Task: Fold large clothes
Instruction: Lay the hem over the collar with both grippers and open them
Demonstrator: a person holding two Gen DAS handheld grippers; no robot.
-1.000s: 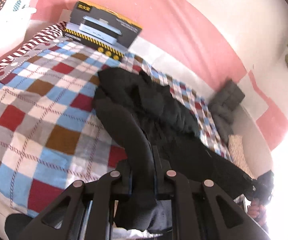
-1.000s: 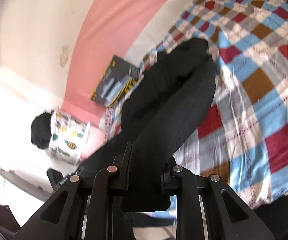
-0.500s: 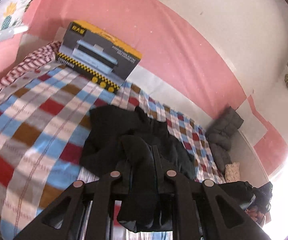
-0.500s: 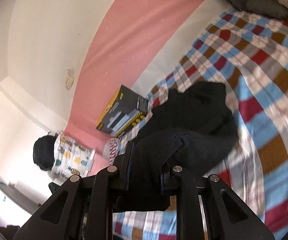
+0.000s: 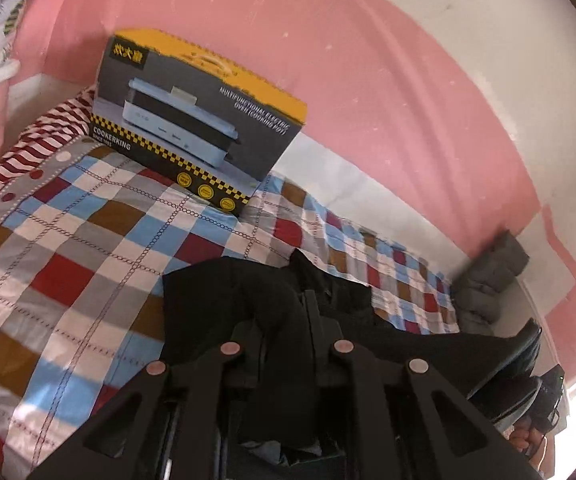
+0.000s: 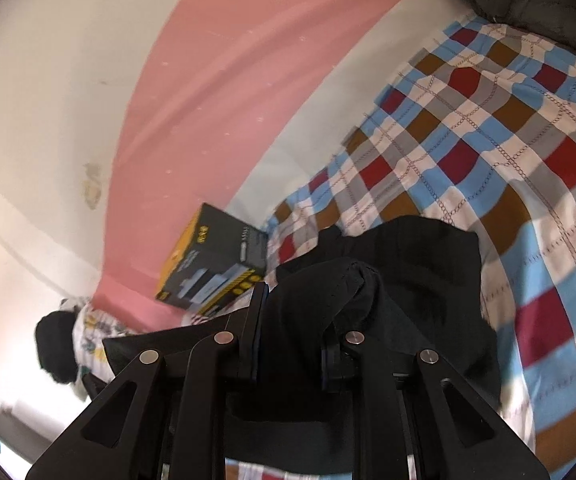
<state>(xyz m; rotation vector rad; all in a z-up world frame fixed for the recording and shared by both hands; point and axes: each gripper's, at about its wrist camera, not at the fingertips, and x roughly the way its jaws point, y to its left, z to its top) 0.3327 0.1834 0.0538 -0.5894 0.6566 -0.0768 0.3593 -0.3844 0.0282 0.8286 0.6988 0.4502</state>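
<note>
Currently both the left gripper (image 5: 284, 320) and right gripper (image 6: 294, 320) clamp the black garment (image 5: 216, 296); its free bulk lies directly ahead on the checkered bedspread (image 5: 88, 240).

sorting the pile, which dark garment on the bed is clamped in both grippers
The black garment on the checked quilt; the grey padded one lies untouched by the wall.
</note>
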